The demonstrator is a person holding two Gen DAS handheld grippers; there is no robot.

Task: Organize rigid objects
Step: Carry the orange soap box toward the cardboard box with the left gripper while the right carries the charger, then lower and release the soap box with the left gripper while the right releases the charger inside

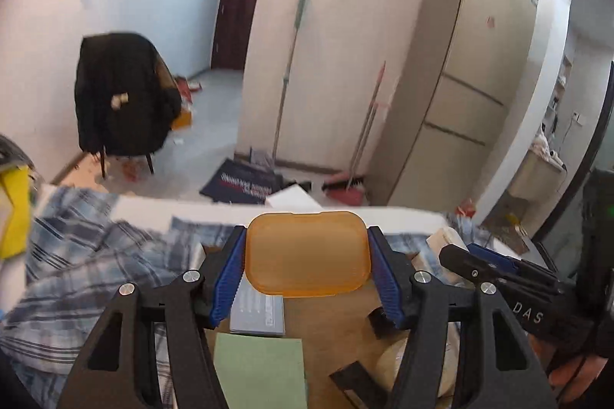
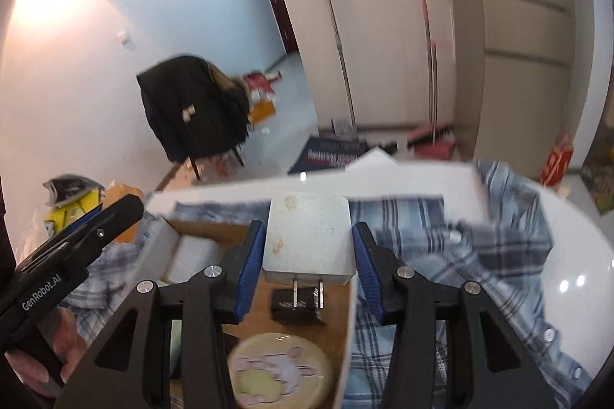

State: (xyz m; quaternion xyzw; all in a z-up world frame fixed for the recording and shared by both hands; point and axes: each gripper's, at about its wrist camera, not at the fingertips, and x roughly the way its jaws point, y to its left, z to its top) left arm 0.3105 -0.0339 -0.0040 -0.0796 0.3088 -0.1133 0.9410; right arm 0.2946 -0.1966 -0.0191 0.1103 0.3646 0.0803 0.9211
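- Left wrist view: we see the left gripper (image 1: 307, 257) clenched on an orange translucent case (image 1: 307, 253), blue pads (image 1: 228, 274) pressed on both its sides. Case sits centre frame, raised above the cardboard box (image 1: 326, 324).
- Below the case, inside the box: a grey flat pack (image 1: 258, 313) just left of centre, a green card (image 1: 261, 370) at bottom centre, a round cream tin (image 1: 395, 359) lower right, partly hidden by the finger linkage.
- Blue plaid shirt (image 1: 96, 267) spreads over the left side, on the white table (image 1: 153, 205).
- Right gripper (image 1: 495, 271) enters from the right edge; we cannot tell its jaw state from here.
- Background: black coat on a chair (image 1: 122, 98) at left, beige fridge (image 1: 460, 83) upper right.
- Right wrist view: right gripper (image 2: 309, 248) clamps a white plug adapter (image 2: 309, 240), prongs (image 2: 307, 294) pointing toward the camera, centre frame above the box.
- In the box under it: a small black block (image 2: 297, 309) beneath the prongs, the tin at bottom centre.
- Left gripper comes in from the left edge with the orange case just visible beyond its tip.
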